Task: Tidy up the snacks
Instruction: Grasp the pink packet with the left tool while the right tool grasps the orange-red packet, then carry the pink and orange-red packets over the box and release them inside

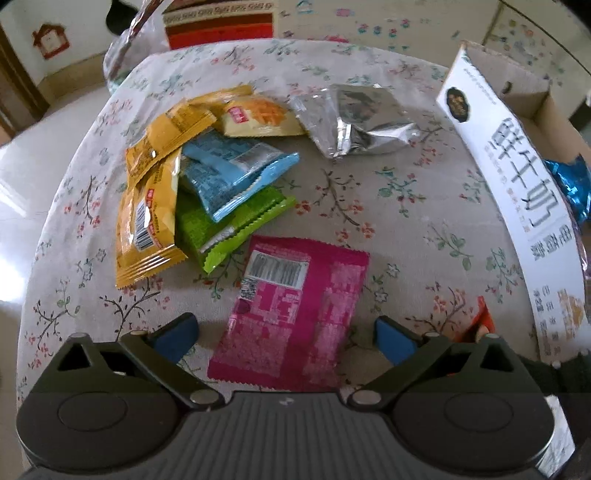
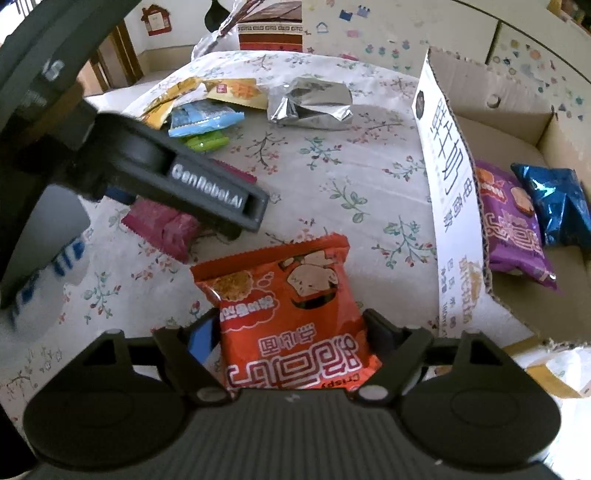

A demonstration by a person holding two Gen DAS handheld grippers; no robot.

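On floral cloth [image 1: 369, 206] — pink pkt [image 1: 291, 317], orange pkt [image 2: 291, 317] gripped

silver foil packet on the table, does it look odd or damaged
The silver foil packet lies crumpled and creased beside the pile of flat snack packets, on the floral tablecloth. Whether it is torn or opened cannot be told.

— Where am I working?
— In a home, I'd say: my table wears a floral tablecloth [image 1: 369, 206], the far wall [image 2: 388, 29] and cupboard doors [image 2: 535, 55] carry stickers, and a house-shaped decoration [image 1: 50, 38] hangs far left.
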